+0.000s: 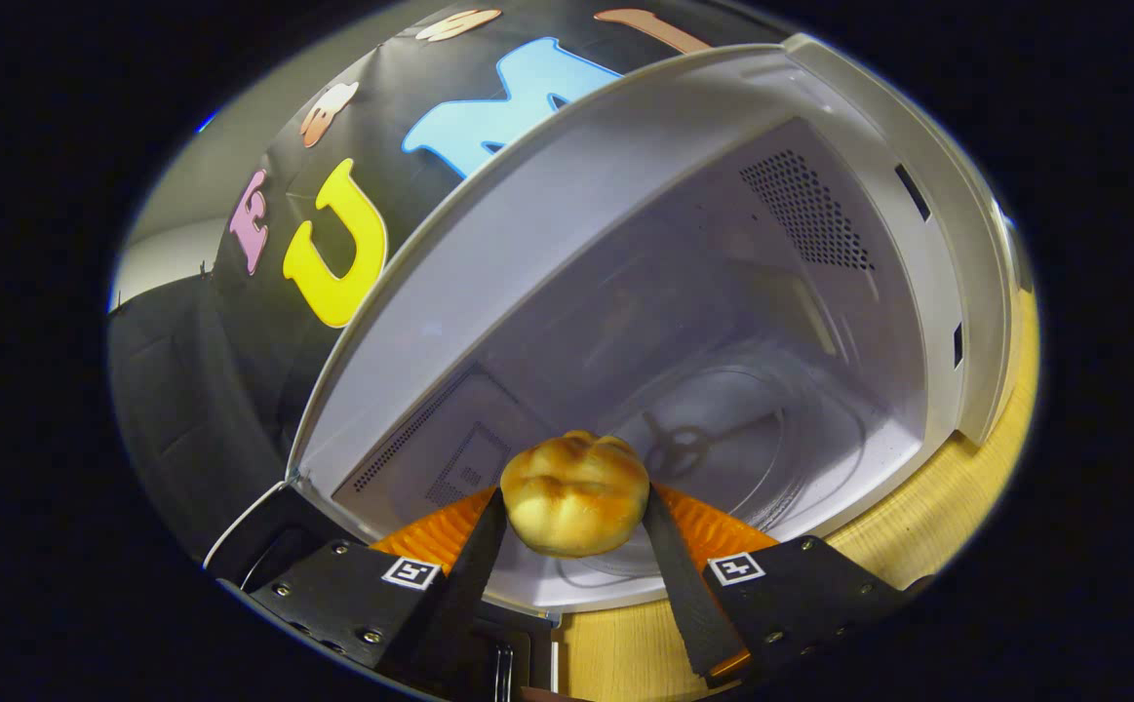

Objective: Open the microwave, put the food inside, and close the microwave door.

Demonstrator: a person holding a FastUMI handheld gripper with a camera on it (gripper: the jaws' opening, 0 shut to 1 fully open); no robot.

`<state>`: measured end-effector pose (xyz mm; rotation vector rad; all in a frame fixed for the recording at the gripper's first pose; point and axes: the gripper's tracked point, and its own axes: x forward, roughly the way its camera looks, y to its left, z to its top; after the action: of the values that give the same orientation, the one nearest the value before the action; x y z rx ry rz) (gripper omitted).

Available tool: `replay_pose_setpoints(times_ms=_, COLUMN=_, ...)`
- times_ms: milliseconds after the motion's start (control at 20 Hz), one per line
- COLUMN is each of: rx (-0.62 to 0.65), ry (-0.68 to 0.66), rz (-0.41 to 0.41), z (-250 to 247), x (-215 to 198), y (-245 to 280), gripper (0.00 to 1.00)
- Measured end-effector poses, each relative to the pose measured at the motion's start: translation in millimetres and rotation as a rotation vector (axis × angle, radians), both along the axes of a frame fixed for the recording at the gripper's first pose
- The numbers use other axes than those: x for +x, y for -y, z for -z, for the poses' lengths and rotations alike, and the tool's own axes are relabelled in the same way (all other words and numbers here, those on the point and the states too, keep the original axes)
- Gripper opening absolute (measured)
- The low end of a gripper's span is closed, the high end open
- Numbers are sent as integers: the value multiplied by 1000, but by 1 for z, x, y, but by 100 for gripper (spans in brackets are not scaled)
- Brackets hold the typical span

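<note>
With the bread roll (574, 492) clamped between both fingers of the hand-held gripper (574, 507) at the open microwave (625, 244) mouth, it is best carried level over the turntable (752, 439) and lowered before being released.

Hidden and cut-off parts around the open microwave

The bun (574, 493), gripped from both sides by the gripper (574, 526), covers the near edge of the glass turntable (771, 439) and part of the microwave (625, 244) floor behind it; the bun's underside cannot be seen. The fingers (474, 565) hide the front sill below the bun. The microwave's door (264, 546) shows as a dark sliver at the near left corner, mostly cut off. The wooden table (927, 526) shows as a strip along the microwave's right and front edges. The outer body of the microwave is out of frame.
</note>
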<state>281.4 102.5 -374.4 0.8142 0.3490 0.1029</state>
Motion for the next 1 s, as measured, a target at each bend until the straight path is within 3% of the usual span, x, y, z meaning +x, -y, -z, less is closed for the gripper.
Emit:
replay_pose_setpoints(times_ms=350, rx=-50, ry=29, rz=109, z=3, x=17, y=22, gripper=88)
replay_pose_setpoints(times_ms=450, rx=-60, ry=10, rz=108, z=11, x=17, y=23, gripper=88)
replay_pose_setpoints(times_ms=600, rx=-40, ry=-25, rz=64, z=6, x=7, y=17, gripper=88)
replay_pose_setpoints(times_ms=750, rx=-145, ry=39, rz=27, z=-26, x=-17, y=19, gripper=89)
replay_pose_setpoints(times_ms=1000, rx=-223, ry=133, rz=-126, z=-81, x=-103, y=7, gripper=88)
